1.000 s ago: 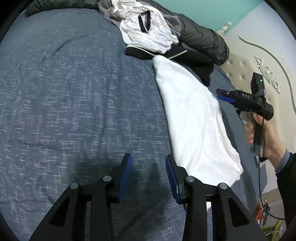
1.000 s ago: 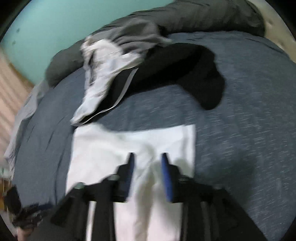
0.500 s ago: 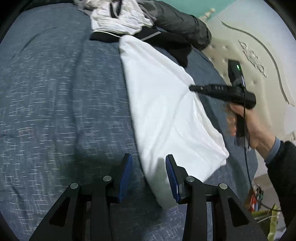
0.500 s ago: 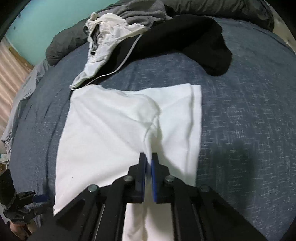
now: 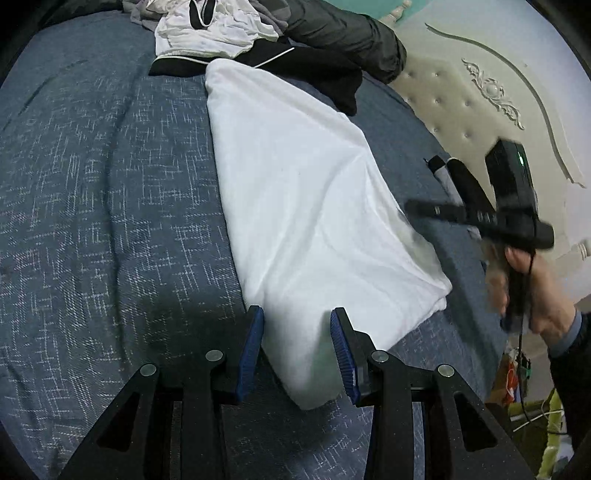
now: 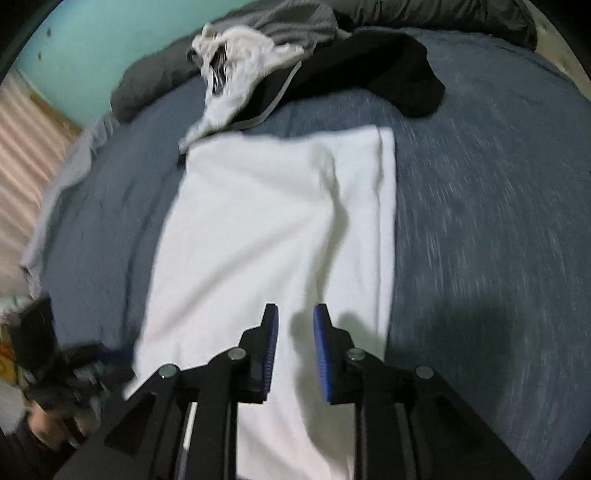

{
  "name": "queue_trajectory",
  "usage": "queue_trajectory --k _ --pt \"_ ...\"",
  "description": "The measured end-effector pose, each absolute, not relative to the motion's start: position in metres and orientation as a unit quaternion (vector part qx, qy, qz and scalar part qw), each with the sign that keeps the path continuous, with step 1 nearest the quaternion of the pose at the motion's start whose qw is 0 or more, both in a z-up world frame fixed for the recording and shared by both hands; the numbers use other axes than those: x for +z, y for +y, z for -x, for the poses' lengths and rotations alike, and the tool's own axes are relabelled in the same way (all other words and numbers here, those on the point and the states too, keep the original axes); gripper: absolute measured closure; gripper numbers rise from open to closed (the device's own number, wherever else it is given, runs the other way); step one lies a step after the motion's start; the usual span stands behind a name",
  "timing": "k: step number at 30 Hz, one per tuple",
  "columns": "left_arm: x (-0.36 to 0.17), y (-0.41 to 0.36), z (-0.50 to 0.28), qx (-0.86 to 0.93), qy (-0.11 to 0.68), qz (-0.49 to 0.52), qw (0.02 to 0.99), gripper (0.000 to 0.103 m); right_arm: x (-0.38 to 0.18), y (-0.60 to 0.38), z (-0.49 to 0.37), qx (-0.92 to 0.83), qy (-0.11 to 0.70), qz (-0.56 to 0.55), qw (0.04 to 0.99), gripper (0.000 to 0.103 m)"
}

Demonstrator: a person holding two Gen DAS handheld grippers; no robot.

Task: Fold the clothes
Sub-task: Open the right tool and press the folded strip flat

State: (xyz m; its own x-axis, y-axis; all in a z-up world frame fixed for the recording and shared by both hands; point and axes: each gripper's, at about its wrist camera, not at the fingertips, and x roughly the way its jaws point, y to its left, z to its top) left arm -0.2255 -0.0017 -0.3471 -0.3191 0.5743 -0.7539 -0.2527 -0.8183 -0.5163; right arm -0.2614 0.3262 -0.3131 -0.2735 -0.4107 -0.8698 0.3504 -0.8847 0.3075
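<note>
Left wrist view first: the left gripper (image 5: 297, 350) hangs low over the near corner of the white garment (image 5: 314, 206), jaws parted to a middling gap with that corner lying between them, pads not visibly pressing, so nothing is held there yet. The garment lies flat on the blue bedspread (image 5: 103, 206) as a long folded strip, its long axis running from this gripper away toward the heap of unfolded clothes (image 5: 221, 33); the far narrow end sits just beside that heap, nearly touching the black piece. Over to the right wrist view: the right gripper (image 6: 295, 349) hovers above the garment's near end, jaws at a narrow gap that has just been opening, with nothing but air between the pads and cloth lying beneath. A soft ridge (image 6: 338, 206) runs lengthwise up the white garment from near that gripper. My read: the lengthwise fold is done and the crosswise fold is next. That calls for both grippers to pinch the near edge, one at each corner, and carry it toward the heap, keeping the layers together.
</note>
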Motion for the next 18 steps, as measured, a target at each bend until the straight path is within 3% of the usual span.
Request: queue_trajectory --k 7,9,18 --pt "-0.35 -0.005 0.223 0.791 -0.166 0.527 0.263 0.062 -0.329 0.344 0.235 -0.786 -0.032 -0.571 0.236 0.084" --pt "-0.351 -0.004 0.223 0.79 -0.164 0.528 0.265 0.064 -0.33 0.348 0.231 -0.785 -0.039 -0.57 0.239 0.094" --pt "-0.352 0.0 0.22 0.79 -0.146 0.53 0.271 0.068 -0.341 0.395 0.238 -0.777 -0.156 -0.574 0.205 0.097"
